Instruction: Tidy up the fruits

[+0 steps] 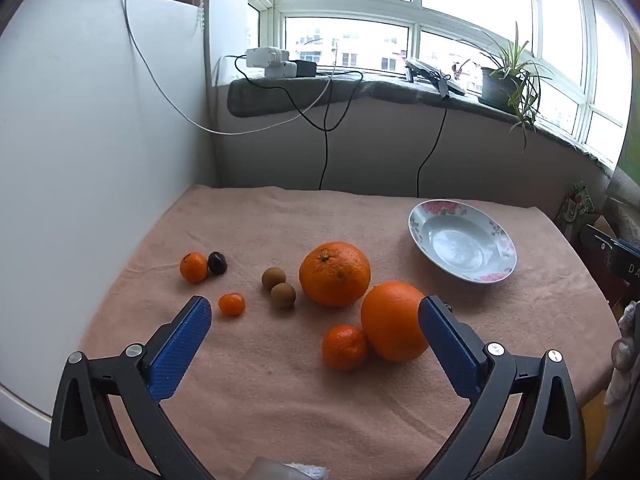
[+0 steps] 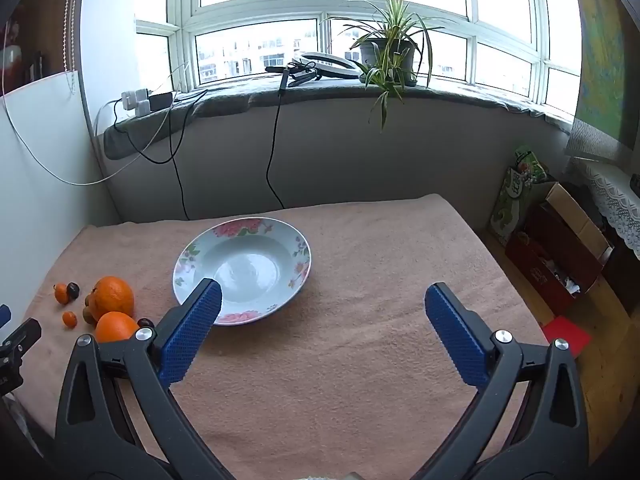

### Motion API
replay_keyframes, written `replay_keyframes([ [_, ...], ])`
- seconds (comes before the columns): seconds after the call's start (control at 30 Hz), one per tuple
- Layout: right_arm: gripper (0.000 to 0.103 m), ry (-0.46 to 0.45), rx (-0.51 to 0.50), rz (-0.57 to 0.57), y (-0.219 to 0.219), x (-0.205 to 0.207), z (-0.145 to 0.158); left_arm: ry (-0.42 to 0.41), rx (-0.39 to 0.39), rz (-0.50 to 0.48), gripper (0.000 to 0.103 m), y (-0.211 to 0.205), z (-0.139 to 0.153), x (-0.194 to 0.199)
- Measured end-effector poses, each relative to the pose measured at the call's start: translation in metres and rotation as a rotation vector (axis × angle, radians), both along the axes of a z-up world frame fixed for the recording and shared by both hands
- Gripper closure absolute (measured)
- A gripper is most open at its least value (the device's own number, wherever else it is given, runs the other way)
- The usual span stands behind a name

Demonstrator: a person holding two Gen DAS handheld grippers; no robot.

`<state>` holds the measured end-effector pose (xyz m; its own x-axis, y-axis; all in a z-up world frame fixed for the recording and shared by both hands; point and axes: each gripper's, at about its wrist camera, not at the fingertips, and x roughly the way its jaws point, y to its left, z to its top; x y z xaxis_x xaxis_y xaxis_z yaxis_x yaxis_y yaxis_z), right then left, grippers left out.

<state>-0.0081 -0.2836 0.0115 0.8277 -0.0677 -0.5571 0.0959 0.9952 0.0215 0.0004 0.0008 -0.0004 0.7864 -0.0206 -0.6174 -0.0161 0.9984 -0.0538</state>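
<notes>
With both the left gripper [image 1: 316, 312] and right gripper [image 2: 322, 300] released and empty, the fruits lying left of the empty plate [image 2: 188, 256], probably start with the near orange [image 1: 394, 320], centred between the pads.

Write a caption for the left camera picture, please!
Open left gripper hovers over oranges and small fruits scattered beside an empty flowered plate.

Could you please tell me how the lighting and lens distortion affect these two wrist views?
Left wrist view: the window is blown out white, the fisheye bends its frames, and the oranges stay sharp with soft shadows. Right wrist view: the same overexposed window, dark corners, and daylight glare on the plate.
</notes>
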Motion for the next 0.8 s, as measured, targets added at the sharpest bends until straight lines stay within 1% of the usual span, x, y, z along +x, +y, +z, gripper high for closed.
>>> replay_keyframes([
  [0.07, 0.000, 0.004, -0.012, 0.001, 0.0007, 0.0007, -0.0010, 0.004, -0.011, -0.011, 0.000, 0.0011, -0.0004, 0.0010],
  [0.1, 0.000, 0.007, -0.013, 0.001, 0.0005, 0.0010, -0.0017, -0.021, 0.016, 0.017, 0.000, -0.0006, 0.0000, -0.0024],
  [0.23, 0.000, 0.015, 0.006, 0.011, -0.0005, 0.0022, 0.0035, -0.023, 0.014, 0.016, 0.000, -0.0009, 0.0036, -0.0067],
  [0.27, 0.000, 0.004, -0.016, 0.006, 0.0060, 0.0007, 0.0007, -0.022, 0.010, 0.015, 0.000, 0.0008, 0.0033, -0.0064],
  [0.8, 0.000, 0.002, -0.012, 0.012, 0.0082, -0.0029, 0.0016, -0.020, -0.001, 0.010, 0.000, 0.0004, 0.0057, -0.0057],
])
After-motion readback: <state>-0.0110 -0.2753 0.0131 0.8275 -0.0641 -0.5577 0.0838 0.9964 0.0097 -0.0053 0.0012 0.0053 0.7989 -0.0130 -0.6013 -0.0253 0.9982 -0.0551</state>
